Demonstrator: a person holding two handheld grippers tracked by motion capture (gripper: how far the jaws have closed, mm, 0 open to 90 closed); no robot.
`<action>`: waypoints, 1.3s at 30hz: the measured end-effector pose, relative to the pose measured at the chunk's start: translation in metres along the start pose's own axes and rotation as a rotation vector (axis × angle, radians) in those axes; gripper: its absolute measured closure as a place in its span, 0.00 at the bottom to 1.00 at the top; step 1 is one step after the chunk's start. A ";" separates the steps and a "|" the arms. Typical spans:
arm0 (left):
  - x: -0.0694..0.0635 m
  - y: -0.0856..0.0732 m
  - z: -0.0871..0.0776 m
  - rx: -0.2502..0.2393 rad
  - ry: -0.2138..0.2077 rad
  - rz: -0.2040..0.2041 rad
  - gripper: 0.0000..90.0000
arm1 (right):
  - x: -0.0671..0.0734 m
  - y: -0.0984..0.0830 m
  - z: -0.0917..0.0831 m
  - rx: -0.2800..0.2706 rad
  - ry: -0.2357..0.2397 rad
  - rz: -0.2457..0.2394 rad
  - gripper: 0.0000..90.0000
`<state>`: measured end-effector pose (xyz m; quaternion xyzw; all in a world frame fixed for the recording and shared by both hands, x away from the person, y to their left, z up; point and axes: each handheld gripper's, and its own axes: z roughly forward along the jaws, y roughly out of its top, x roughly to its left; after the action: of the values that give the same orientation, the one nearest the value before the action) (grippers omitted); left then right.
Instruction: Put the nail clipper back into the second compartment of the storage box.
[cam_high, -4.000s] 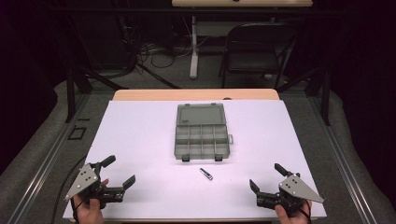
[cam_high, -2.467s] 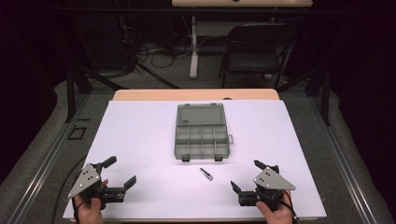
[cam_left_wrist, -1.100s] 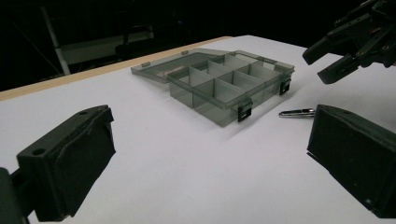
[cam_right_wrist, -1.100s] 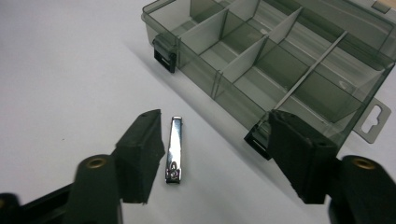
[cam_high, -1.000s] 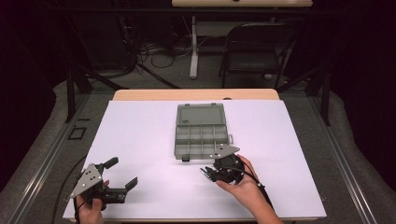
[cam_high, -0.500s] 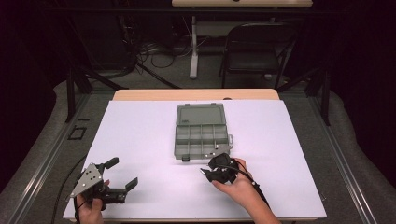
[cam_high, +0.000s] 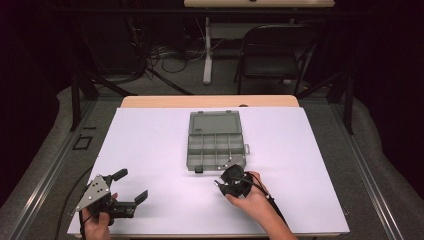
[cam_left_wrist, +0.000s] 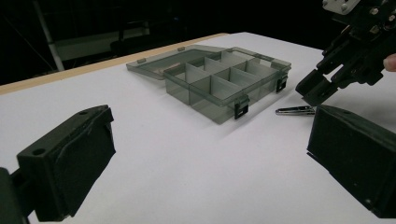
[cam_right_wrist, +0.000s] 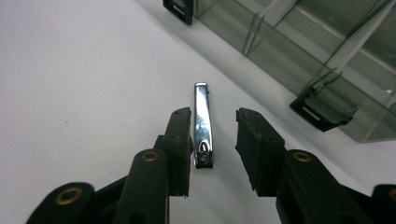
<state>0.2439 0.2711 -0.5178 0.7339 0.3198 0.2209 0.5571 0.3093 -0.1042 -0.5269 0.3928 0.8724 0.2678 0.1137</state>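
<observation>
A small chrome nail clipper (cam_right_wrist: 202, 123) lies flat on the white table (cam_high: 150, 140), just in front of an open clear-grey organizer box (cam_high: 216, 150). My right gripper (cam_right_wrist: 213, 113) points down at it, one jaw on each side. The jaws have just been closing. The left pad sits right beside the clipper, but a gap remains at the other pad, so it is open. In the left gripper view the clipper (cam_left_wrist: 295, 110) lies under the right gripper's tips (cam_left_wrist: 314, 95). My left gripper (cam_high: 131, 185) rests open near the front left edge, nothing between its jaws.
The organizer (cam_left_wrist: 224, 79) has several empty compartments, its lid folded back flat and black latches (cam_right_wrist: 322, 112) along its near wall. A wooden strip (cam_high: 210, 101) runs along the table's far edge, with a folding chair (cam_high: 275, 55) and cables behind.
The right hand came from the front right corner to the clipper by the box, then tipped down over it with its jaws narrowing. The left gripper stayed put.
</observation>
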 end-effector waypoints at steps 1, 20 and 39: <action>0.000 0.000 0.000 0.000 0.000 0.000 0.01 | 0.000 0.001 -0.002 0.051 -0.003 -0.005 0.75; 0.001 0.000 0.001 0.001 -0.001 -0.002 0.01 | 0.000 -0.005 0.010 0.067 0.012 0.028 0.84; 0.001 -0.001 0.002 0.005 -0.001 -0.007 0.01 | 0.001 -0.007 0.011 0.077 0.017 0.034 0.88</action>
<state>0.2456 0.2708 -0.5190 0.7344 0.3226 0.2177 0.5560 0.3090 -0.1031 -0.5394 0.4091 0.8763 0.2392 0.0865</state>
